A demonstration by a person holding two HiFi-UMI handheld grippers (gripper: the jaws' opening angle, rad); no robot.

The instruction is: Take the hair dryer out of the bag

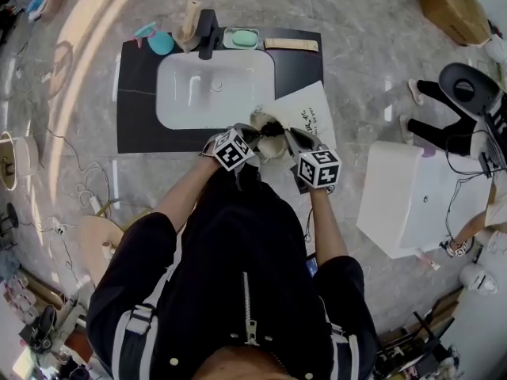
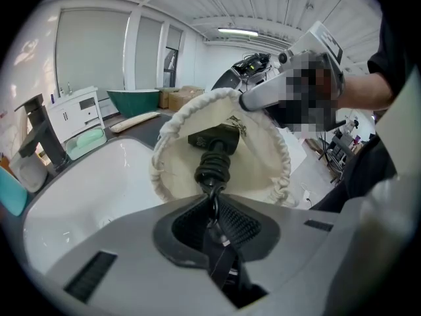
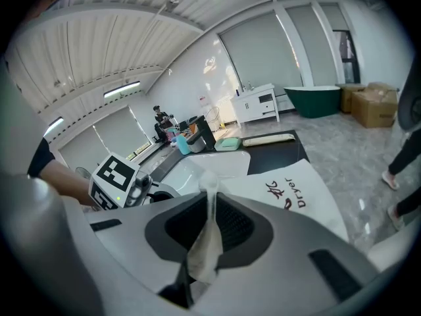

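A white drawstring bag (image 1: 307, 114) printed "Dryer" lies on the black counter (image 1: 136, 101), right of the sink. Its gathered mouth (image 2: 222, 151) stands open toward my left gripper. Inside it sits the black hair dryer (image 2: 216, 137), and its coiled cord (image 2: 212, 168) hangs out of the mouth. My left gripper (image 2: 212, 199) is shut on that cord just outside the bag. At the mouth's right edge, my right gripper (image 3: 210, 196) is shut on a fold of the bag's cloth (image 3: 205, 236). In the head view, left gripper (image 1: 255, 137) and right gripper (image 1: 289, 138) flank the opening.
A white sink (image 1: 214, 85) with a black faucet (image 1: 207, 34) fills the counter's middle. Behind it are a teal cup (image 1: 161, 42), a green soap dish (image 1: 241, 38) and a beige strip (image 1: 291, 44). A white cabinet (image 1: 404, 200) and a person's legs (image 1: 444, 117) are at right.
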